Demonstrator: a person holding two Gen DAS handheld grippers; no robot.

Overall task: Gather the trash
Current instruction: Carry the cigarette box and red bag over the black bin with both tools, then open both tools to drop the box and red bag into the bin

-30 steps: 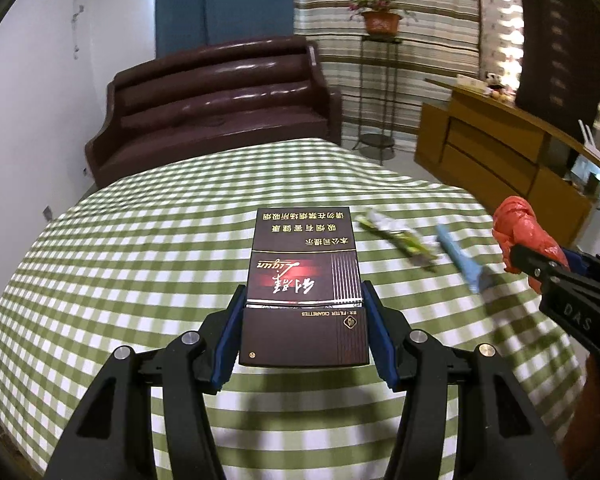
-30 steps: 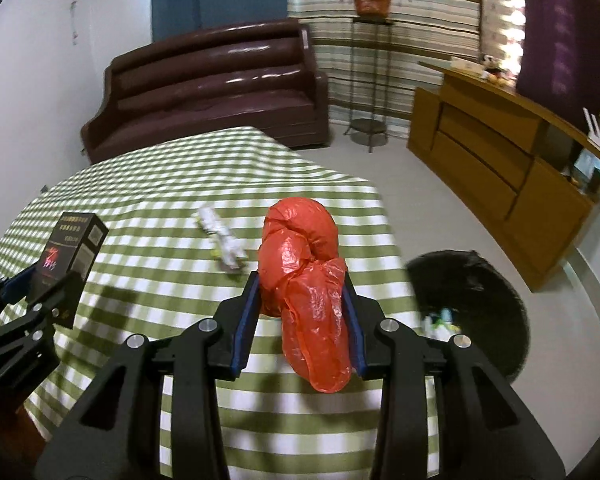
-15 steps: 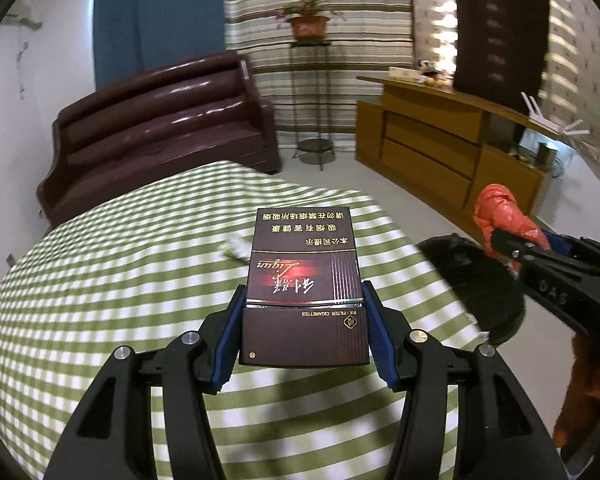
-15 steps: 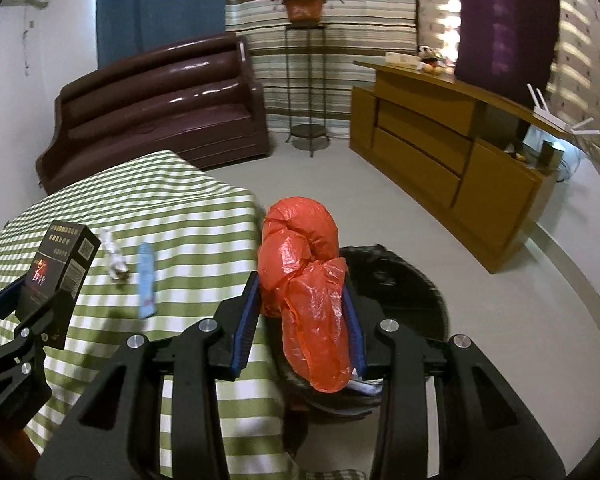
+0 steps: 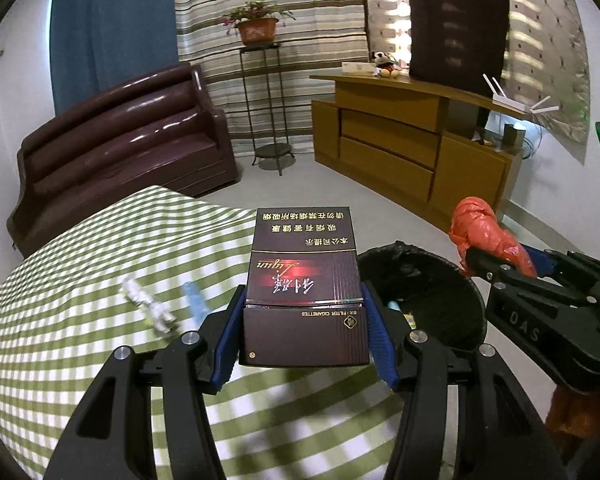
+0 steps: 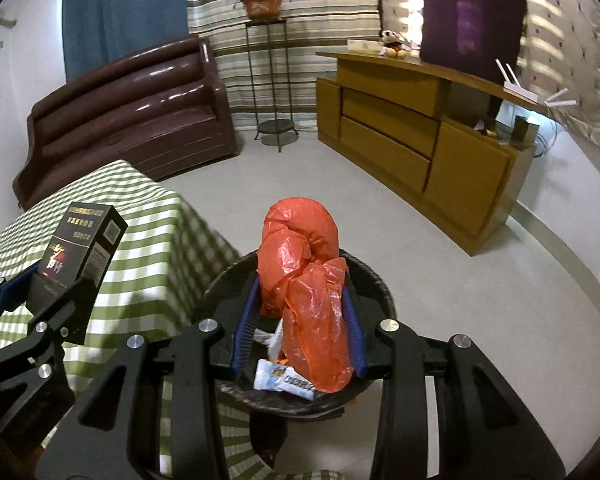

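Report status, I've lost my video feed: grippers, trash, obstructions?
Left gripper shut on cigarette pack, above table edge. Right gripper shut on red plastic bag, over black bin. Two wrappers left on table. Nothing blocking.

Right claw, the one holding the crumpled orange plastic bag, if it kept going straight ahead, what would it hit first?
Most likely the round black bin directly beneath the right claw and its crumpled orange plastic bag, or the wrappers inside it. Depth is hard to judge here.

light: dim indoor, daylight through patterned window blinds [image 5: 540, 40] upper right | glare: streaks on glossy brown leather sofa [image 5: 120, 148] | blur: green-checked tablecloth [image 5: 60, 340] smeared | distortion: fisheye bending, black corners
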